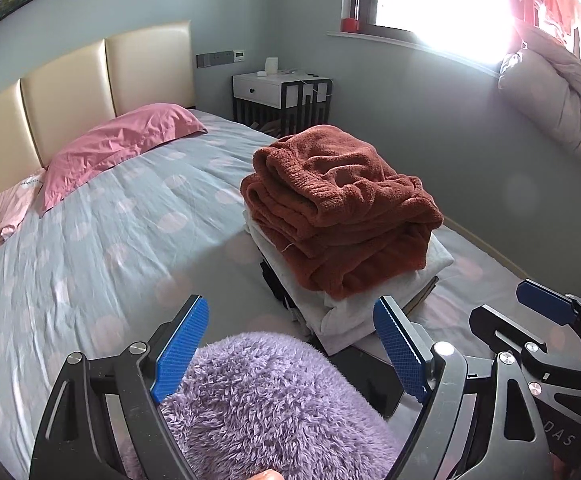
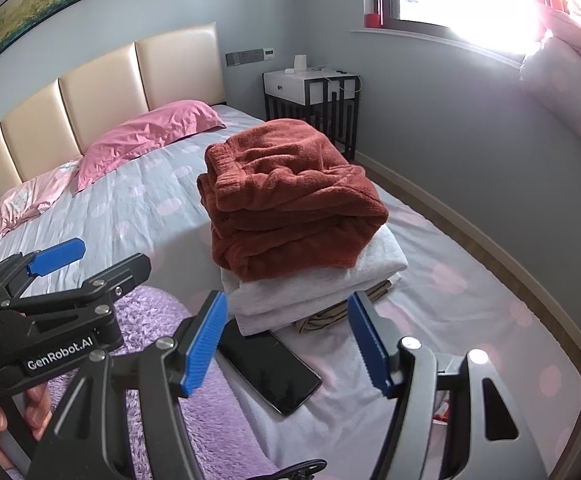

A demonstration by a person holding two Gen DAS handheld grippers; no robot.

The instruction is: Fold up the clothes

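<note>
Looking along the left gripper [image 1: 290, 344], the fluffy purple garment [image 1: 266, 408] bulges up between its two blue pads, which stand spread wide; the left pad's inner face meets the fleece, while the right pad stands clear of it, so nothing is clamped. Beyond the fingertips, on the grey spotted bedsheet [image 1: 90, 248], sits the folded stack [image 1: 342, 216]: a rust-brown fleece on top of pale grey and white pieces. From the right wrist, the right gripper [image 2: 286, 340] is likewise released, its pads wide apart with only sheet and a dark phone [image 2: 270, 368] between them. The purple garment [image 2: 162, 320] lies left of those fingers, under the left gripper [image 2: 56, 256]. The stack [image 2: 290, 208] rests just past the fingertips, its lower edge touching the phone.
</note>
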